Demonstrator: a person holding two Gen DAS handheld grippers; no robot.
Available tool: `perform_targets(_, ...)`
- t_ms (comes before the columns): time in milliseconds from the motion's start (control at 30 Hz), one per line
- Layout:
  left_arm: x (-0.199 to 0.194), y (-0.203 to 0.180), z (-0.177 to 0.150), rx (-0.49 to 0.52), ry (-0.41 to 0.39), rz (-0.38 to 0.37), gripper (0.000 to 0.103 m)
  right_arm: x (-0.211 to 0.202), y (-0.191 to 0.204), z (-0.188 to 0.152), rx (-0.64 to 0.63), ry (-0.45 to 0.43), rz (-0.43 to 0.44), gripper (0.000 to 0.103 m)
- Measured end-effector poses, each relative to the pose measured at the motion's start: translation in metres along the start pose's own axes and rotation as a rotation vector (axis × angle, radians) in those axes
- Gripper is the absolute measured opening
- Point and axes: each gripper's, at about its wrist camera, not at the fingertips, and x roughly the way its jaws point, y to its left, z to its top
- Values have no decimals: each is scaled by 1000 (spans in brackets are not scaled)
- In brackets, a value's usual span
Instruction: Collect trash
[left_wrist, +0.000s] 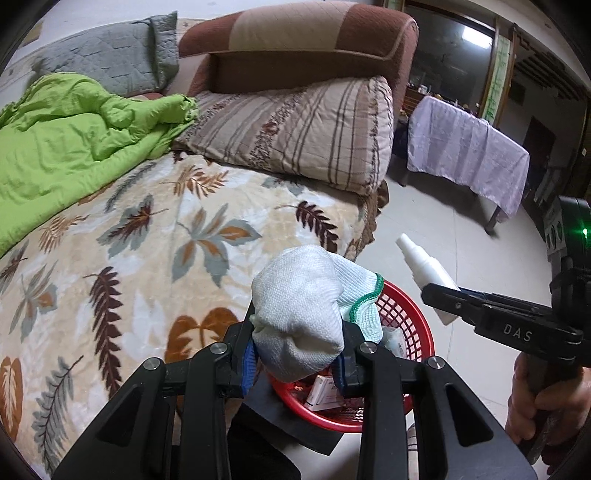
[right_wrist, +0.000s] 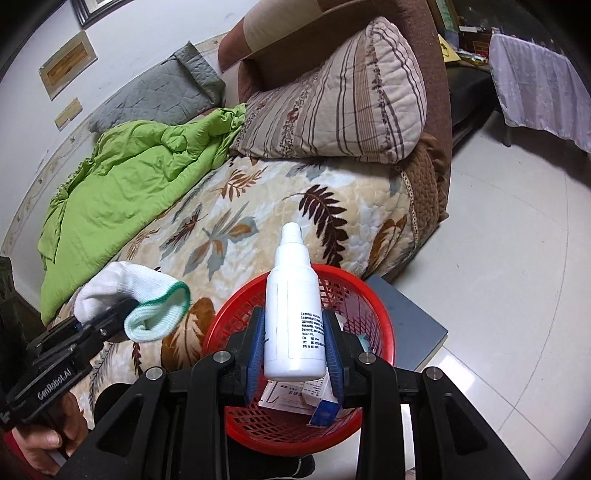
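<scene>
My left gripper (left_wrist: 297, 354) is shut on a white glove with a green cuff (left_wrist: 303, 314) and holds it just above the near rim of the red mesh basket (left_wrist: 406, 317). My right gripper (right_wrist: 295, 350) is shut on a white spray bottle (right_wrist: 291, 314), upright over the same red basket (right_wrist: 373, 306). The basket holds paper boxes and wrappers (right_wrist: 295, 397). The right gripper with the bottle (left_wrist: 428, 269) shows at right in the left wrist view. The left gripper with the glove (right_wrist: 136, 306) shows at left in the right wrist view.
The basket stands beside a bed with a leaf-pattern blanket (left_wrist: 147, 240), a green quilt (left_wrist: 66, 140) and a striped pillow (left_wrist: 295, 136). A grey flat slab (right_wrist: 413, 325) lies under the basket on pale floor tiles (right_wrist: 498, 258). A cloth-covered table (left_wrist: 465, 155) stands further off.
</scene>
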Motion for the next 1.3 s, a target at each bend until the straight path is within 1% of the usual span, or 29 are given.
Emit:
perform_targets(167,15,-8,-4,30,36,-7,31,6,-8,0,22,10,-10,33)
perform_targets(533,38,-21,-7,67,81,-24,31,13,-16,-5,44,33,-17,34)
perform_targets(567,40,-23,-9,76,86,-26,33,14,-16,-5,44,34,-18,34)
perform_targets(633,42,-25,-11,90,96,-30,45,16,-16,-5,41,45,-25,35)
perform_targets(667,43,-26,-11,90,96,-25,53,15,-16,-5,38,42,-39,37)
perform_targets(700,42,-26,-11,88,92,-20,55,15,-16,-5,35,40,-49,42)
perform_targets(767,39,-24,-11,83,87,-21,56,10,-15,-3,32,29,-47,43)
perform_targets(833,33,-20,-9,71,73,-7,59,4,-9,-1,8,9,-66,44)
perform_targets(867,29,-17,-8,63,63,-1,63,1,-6,0,0,-2,-78,45)
perform_targets(900,25,-15,-8,56,53,2,67,0,-4,1,-4,-10,-89,52)
perform_targets(933,20,-12,-7,48,36,9,68,-4,0,2,-12,-26,-114,62)
perform_targets(1000,7,-3,-8,35,0,30,73,-14,12,2,-39,-84,-232,72)
perform_targets(1033,-1,2,-8,32,-22,42,75,-20,25,0,-69,-130,-316,77)
perform_targets(1067,-9,7,-9,28,-40,55,76,-24,35,-2,-85,-157,-359,80)
perform_targets(1100,-15,12,-10,24,-57,64,78,-28,43,-4,-90,-184,-384,84)
perform_targets(1167,-30,26,-12,7,-85,92,81,-34,59,-10,-77,-226,-417,92)
perform_targets(1200,-37,32,-13,-3,-93,98,82,-37,65,-13,-62,-242,-429,101)
perform_targets(1233,-46,40,-15,-12,-105,103,82,-42,73,-19,-32,-273,-423,103)
perform_targets(1300,-65,58,-21,-29,-132,141,88,-47,82,-27,2,-297,-396,103)
